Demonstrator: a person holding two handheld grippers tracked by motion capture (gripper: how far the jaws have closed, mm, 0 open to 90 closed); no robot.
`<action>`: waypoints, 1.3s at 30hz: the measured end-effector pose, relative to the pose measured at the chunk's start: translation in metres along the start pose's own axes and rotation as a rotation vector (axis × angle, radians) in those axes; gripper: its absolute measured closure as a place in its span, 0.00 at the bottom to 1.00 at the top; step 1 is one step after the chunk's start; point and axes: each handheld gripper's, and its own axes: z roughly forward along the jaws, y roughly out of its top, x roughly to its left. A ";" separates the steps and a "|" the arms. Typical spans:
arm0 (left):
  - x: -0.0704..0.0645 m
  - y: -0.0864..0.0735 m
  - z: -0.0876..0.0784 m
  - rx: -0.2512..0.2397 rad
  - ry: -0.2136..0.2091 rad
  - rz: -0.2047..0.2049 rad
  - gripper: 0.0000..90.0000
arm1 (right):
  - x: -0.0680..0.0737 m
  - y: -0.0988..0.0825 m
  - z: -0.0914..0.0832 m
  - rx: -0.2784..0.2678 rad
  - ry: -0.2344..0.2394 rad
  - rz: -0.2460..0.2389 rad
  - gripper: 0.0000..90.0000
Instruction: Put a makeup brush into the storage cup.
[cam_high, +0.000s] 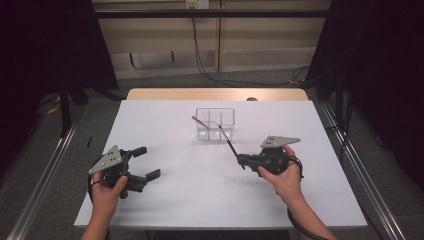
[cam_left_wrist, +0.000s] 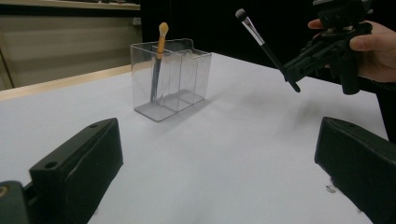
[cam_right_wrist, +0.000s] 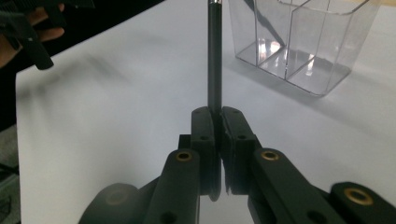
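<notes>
A clear compartmented organiser (cam_high: 226, 113) stands at the far middle of the white table (cam_high: 200, 200). A brush with an orange tip (cam_high: 199, 121) leans in its left compartment, tip up (cam_left_wrist: 162, 32). My right gripper (cam_high: 241, 160) is shut on a black makeup brush (cam_high: 227, 142), whose shaft (cam_right_wrist: 215, 56) points toward the organiser (cam_right_wrist: 303, 42). In the left gripper view that black brush (cam_left_wrist: 266, 46) hangs in the air, bristles up, right of the organiser (cam_left_wrist: 170, 77). My left gripper (cam_high: 149, 162) rests open at the near left, with nothing between its jaws (cam_left_wrist: 219, 140).
A wooden strip (cam_high: 215, 94) runs along the table's far edge. Metal rails (cam_high: 40, 175) flank both sides on the floor. Cables hang against the back wall (cam_high: 200, 55). Bare white surface lies between the two hands and in front of the organiser.
</notes>
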 end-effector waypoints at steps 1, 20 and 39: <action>0.000 0.000 0.000 0.000 -0.001 0.002 0.01 | 0.000 0.000 0.000 -0.013 0.001 0.004 0.94; -0.010 0.002 0.015 -0.001 -0.035 -0.008 0.01 | 0.010 -0.003 0.009 -0.142 0.082 -0.015 0.94; -0.020 0.007 0.047 -0.005 -0.097 -0.026 0.00 | 0.011 -0.002 0.006 -0.163 0.085 -0.022 0.94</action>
